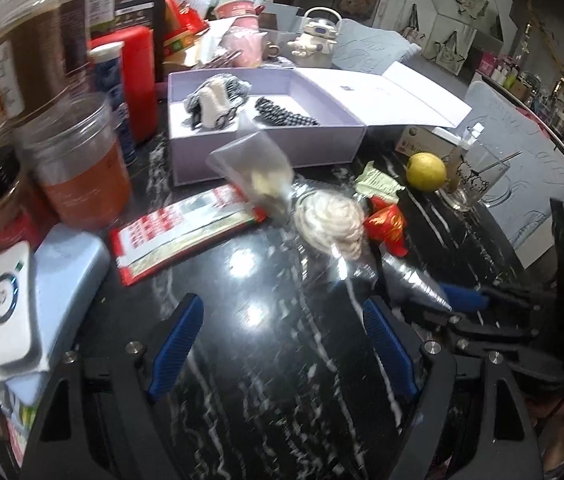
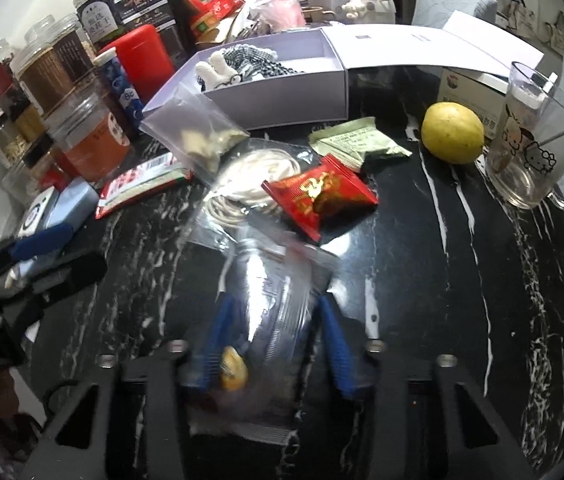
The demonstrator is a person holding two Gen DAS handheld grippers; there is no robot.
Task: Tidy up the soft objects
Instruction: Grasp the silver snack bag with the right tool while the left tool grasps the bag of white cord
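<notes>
An open lilac box (image 1: 265, 148) (image 2: 282, 92) stands at the back of the black marble table and holds a grey-and-white plush (image 1: 213, 100) (image 2: 221, 68) and a dark beaded piece (image 1: 282, 110). A bagged coil of white cord (image 1: 330, 220) (image 2: 253, 176) lies in front of it. My right gripper (image 2: 271, 308) (image 1: 442, 300) is closed around a clear plastic bag (image 2: 269, 312) with a yellow bit inside. My left gripper (image 1: 282, 320) is open and empty above bare table, just short of the cord.
A red snack packet (image 2: 318, 196), a green packet (image 2: 358, 140), a lemon (image 2: 452, 132) and a glass mug (image 2: 534, 148) lie at the right. A small zip bag (image 2: 197, 132), a red leaflet (image 1: 185, 232), jars (image 1: 77, 176) and a white device (image 1: 9, 304) crowd the left.
</notes>
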